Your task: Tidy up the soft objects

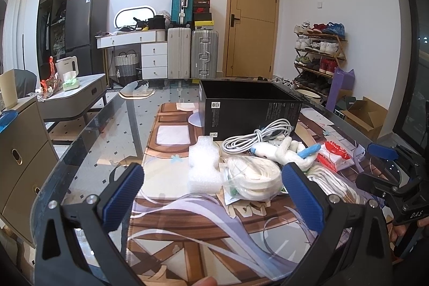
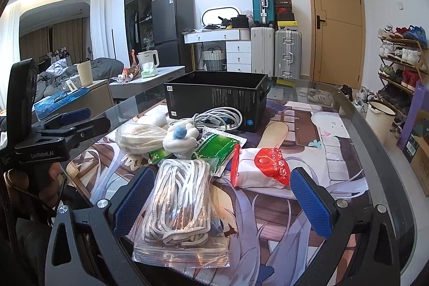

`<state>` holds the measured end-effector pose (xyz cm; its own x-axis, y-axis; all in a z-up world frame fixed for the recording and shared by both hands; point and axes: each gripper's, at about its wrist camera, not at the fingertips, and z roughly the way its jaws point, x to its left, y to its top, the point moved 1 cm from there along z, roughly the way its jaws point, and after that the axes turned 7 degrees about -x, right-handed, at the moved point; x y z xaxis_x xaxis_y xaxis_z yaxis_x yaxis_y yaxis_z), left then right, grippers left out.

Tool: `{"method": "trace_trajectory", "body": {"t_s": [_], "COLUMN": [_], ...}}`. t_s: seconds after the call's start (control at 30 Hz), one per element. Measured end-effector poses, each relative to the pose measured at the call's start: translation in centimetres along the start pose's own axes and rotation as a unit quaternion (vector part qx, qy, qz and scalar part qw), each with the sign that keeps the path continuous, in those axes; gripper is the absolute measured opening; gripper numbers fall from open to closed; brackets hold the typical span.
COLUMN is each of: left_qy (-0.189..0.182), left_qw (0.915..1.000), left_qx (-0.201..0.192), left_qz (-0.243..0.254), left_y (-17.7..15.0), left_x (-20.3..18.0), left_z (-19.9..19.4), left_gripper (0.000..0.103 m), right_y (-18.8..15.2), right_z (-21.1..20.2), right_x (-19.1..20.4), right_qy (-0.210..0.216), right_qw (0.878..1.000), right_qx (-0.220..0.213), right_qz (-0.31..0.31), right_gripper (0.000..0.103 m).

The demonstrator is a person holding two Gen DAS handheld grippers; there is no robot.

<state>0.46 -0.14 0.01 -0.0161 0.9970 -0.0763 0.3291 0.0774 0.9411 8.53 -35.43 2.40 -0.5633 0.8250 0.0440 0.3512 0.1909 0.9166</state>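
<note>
Now wide open, right gripper [image 2: 219,201] straddling near bagged rope [image 2: 181,195], lengthwise near-to-far; left gripper [image 1: 211,195] open, farther left.

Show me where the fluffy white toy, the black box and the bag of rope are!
fluffy white toy [image 2: 179,141]: right wrist view, on its white body below the blue tuft.
black box [image 2: 214,98]: right wrist view, on its front wall.
bag of rope [image 2: 181,195]: right wrist view, on the coiled rope inside.

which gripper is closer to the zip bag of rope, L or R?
Right. The right gripper is open with the zip bag of rope lying between its fingers. The left gripper is open further left, facing the foam piece and another rope bundle.
</note>
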Motion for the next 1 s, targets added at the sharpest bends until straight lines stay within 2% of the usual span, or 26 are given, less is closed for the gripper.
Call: {"method": "trace_trajectory", "body": {"t_s": [1.0], "left_qy": [0.001], "left_qw": [1.0000], "left_qx": [0.000], "left_qz": [0.001], "left_y": [0.03], "left_x": [0.04], "left_z": [-0.07], "left_gripper": [0.103], "right_y": [-0.14], "right_z": [-0.01], "right_x": [0.19], "right_qy": [0.001], "right_qw": [1.000], "right_qx": [0.002], "right_qz": [-0.005], "right_gripper": [0.103]}}
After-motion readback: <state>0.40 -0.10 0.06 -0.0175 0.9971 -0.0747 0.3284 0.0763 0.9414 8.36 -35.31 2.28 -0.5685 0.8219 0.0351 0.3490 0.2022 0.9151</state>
